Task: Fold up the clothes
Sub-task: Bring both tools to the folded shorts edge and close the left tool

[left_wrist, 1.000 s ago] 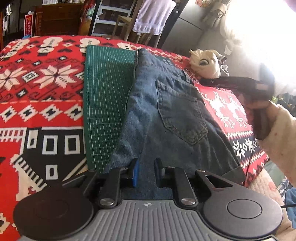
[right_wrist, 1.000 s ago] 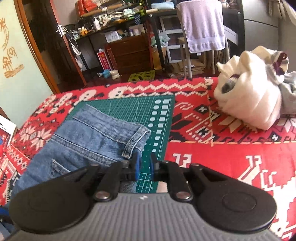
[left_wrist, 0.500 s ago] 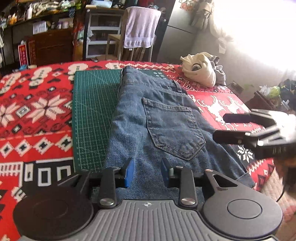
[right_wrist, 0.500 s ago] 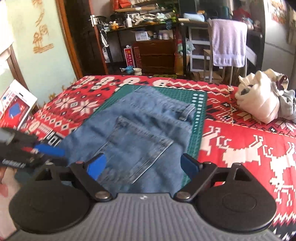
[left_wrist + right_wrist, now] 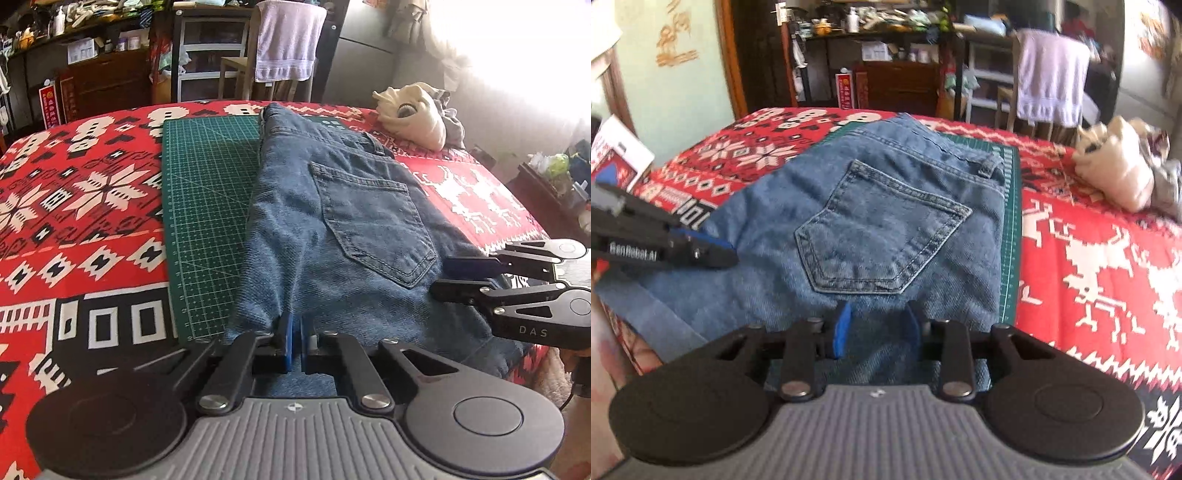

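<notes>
While the jeans (image 5: 343, 236) lie folded lengthwise, back pocket (image 5: 879, 236) up, half on the green cutting mat (image 5: 210, 206) and half on the red patterned cloth (image 5: 74, 199) over the bench, the step in hand looks like pinching the near end at 2 spots for the next fold toward the waistband. The left gripper (image 5: 294, 345) has its fingers together on the near denim edge, having just closed; the right gripper (image 5: 875, 332), its fingers apart and just narrowing over the fabric, is not yet clamped. It should probably bite all layers level with the left before both lift together, keeping the edge taut.
</notes>
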Tool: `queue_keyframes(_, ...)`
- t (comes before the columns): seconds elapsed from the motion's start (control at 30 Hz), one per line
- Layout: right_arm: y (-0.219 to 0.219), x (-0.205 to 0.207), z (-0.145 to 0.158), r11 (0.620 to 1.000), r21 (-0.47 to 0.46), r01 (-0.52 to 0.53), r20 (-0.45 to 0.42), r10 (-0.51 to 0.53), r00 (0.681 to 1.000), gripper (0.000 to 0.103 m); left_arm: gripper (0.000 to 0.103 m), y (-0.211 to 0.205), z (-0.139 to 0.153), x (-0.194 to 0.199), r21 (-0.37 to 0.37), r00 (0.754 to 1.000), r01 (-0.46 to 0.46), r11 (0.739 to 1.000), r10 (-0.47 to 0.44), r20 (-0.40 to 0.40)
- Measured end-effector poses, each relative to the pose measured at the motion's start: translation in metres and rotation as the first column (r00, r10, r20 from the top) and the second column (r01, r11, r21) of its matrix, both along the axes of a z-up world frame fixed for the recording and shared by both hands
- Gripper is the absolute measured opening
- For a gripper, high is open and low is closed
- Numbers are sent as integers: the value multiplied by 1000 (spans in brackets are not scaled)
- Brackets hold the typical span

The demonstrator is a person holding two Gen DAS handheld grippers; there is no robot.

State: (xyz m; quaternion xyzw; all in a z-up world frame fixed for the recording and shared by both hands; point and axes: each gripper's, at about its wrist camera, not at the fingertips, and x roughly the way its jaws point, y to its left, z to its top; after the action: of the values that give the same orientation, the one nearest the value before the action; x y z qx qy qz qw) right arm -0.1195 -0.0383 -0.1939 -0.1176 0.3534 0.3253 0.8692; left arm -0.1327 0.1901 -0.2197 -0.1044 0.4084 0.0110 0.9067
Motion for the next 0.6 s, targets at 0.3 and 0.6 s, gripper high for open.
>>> queue_keyframes(0.3,-10,-11,0,1000,-7,-2,1,2,1000,40,5,10,0,-19,-18,1000,-24,1000,24,-7)
queue_keyframes(0.6,-10,-17,1,1000,-19,-10,-1,10,1000,44,3,18,-1,-38,-41,998,-61,997,61,-6)
